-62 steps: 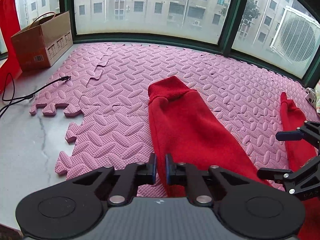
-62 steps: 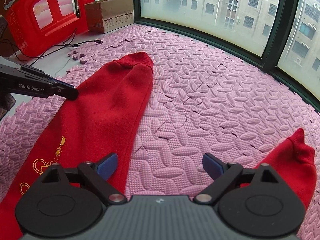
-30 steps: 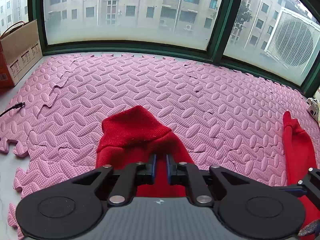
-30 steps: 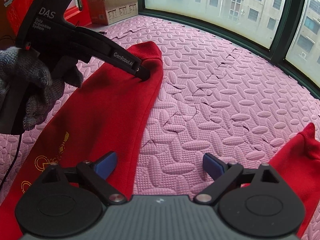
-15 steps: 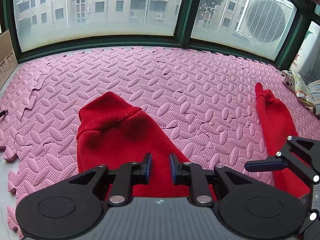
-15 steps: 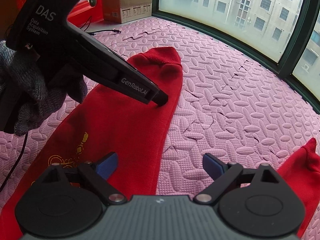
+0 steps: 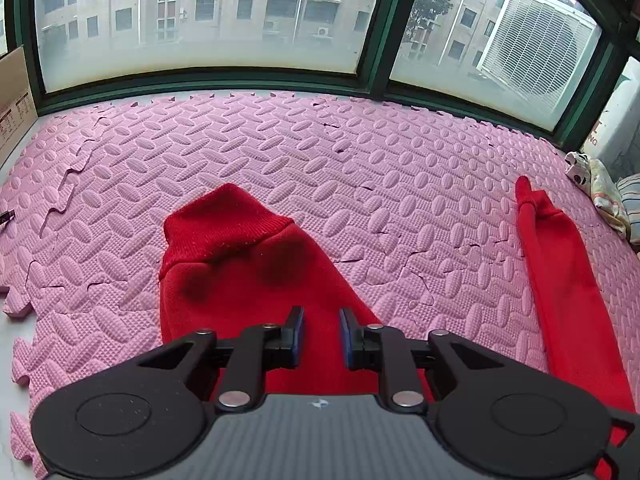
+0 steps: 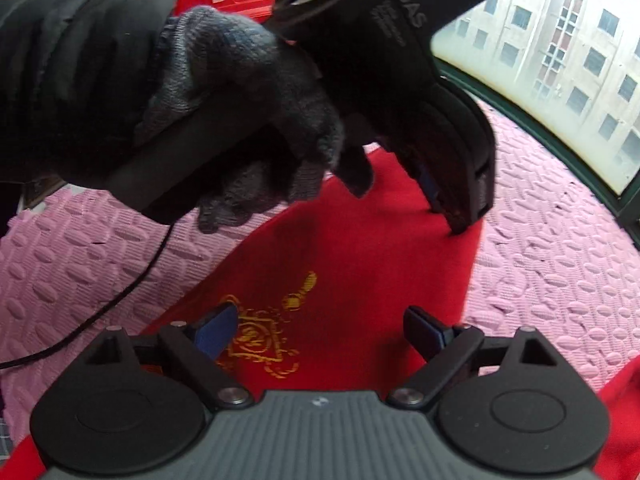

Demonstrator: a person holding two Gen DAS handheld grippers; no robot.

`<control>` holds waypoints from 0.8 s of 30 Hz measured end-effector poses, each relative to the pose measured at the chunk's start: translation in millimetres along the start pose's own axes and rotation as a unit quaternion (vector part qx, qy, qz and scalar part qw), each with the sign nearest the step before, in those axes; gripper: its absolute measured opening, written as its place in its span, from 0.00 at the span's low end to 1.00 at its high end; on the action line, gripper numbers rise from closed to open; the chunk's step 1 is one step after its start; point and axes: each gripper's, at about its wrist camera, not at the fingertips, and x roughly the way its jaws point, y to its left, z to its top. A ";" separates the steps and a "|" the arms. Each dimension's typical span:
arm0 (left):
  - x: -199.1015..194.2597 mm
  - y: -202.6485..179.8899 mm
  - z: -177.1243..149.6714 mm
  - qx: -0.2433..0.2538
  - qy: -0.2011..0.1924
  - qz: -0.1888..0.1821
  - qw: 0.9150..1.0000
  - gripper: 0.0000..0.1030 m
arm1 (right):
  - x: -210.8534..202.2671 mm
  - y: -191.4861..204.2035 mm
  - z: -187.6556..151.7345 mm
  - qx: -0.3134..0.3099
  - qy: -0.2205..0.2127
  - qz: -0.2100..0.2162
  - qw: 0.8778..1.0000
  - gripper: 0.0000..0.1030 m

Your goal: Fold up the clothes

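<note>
**Two grippers over a red garment**

Two sleeves of the garment [image 7: 256, 280] lie on the pink mat [image 7: 360, 152]; its body is cut off below. The left gripper [image 7: 320, 334] has narrow jaws pinching nothing; the right gripper [image 8: 316, 334] is spread wide over the gold emblem [image 8: 260, 336]. A gloved hand [image 8: 248, 120] now fills the right view, hiding the cuff seen earlier.

One red fleece garment [image 7: 256, 280], with two sleeves in sight: one ribbed-cuffed [image 7: 224, 220], one narrow at far right [image 7: 560, 280]. One gold embroidered emblem [image 8: 260, 340]. Two black two-finger grippers [image 7: 320, 334] [image 8: 320, 330]. One grey knitted glove [image 8: 248, 120]. One cardboard box [image 7: 12, 100]. Perhaps two bundled cloths [image 7: 600, 188], edge blurred.
</note>
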 end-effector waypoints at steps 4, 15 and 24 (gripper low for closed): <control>0.5 -0.4 0.5 0.000 -0.001 0.003 1.000 0.20 | -5.3 22.3 -4.7 -0.027 -0.007 0.022 0.999 0.89; -13.7 -0.8 -3.6 -0.007 -0.011 0.014 1.000 0.33 | -32.8 27.7 -16.1 0.012 0.003 0.095 0.995 0.89; -57.0 -10.9 -28.8 0.004 -0.015 0.011 1.000 0.41 | -61.9 25.4 -40.9 0.015 0.038 0.047 0.998 0.89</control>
